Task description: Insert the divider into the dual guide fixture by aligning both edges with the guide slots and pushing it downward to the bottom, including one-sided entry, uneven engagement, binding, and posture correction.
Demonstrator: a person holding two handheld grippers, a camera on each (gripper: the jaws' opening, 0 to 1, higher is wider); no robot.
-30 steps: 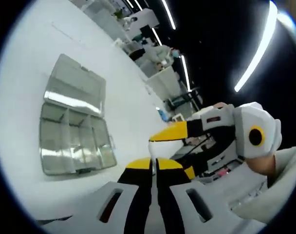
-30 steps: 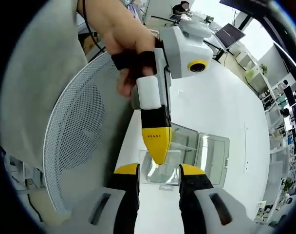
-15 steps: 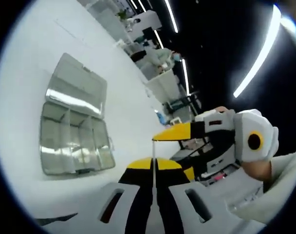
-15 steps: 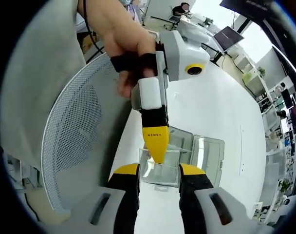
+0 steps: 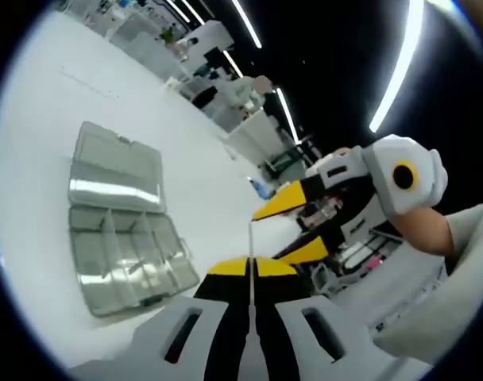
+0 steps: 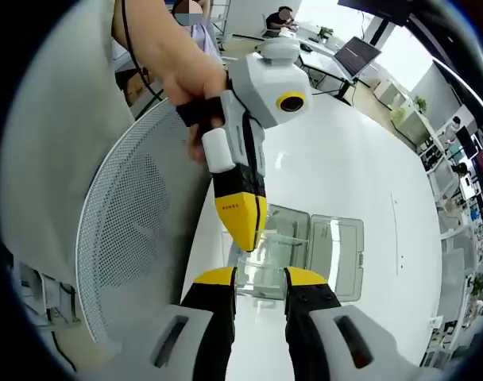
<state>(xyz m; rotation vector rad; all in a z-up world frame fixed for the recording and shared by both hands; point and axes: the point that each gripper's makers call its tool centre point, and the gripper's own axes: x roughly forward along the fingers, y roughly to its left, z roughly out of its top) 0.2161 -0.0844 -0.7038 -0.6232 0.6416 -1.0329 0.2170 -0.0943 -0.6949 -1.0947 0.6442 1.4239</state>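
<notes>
My left gripper [image 5: 250,270] is closed on the divider [image 5: 250,238], a thin clear sheet seen edge-on in the left gripper view, rising from between the jaws. In the right gripper view the same gripper [image 6: 243,238] hangs point-down with the divider [image 6: 269,238] below its tip, though the sheet is hard to separate there from the clear box behind it.

My right gripper [image 6: 259,279] stands part open with nothing between its jaws. In the left gripper view it [image 5: 285,230] sits just beside the divider's upper end; I cannot tell whether it touches.

The fixture [image 5: 122,238], a clear compartment box with its lid laid open, lies on the white bench [image 5: 35,119], well apart from the divider.

Progress, as I judge it: the divider is picked up and held, but neither edge has entered a guide slot. Alignment, entry, any correction for binding and the push to the bottom all remain.

Change since the earlier frames: the box now sits lower and more tilted in the left gripper view, mostly camera motion. In the right gripper view the left gripper has swung to a slanted posture. The right jaws look slightly narrower.
</notes>
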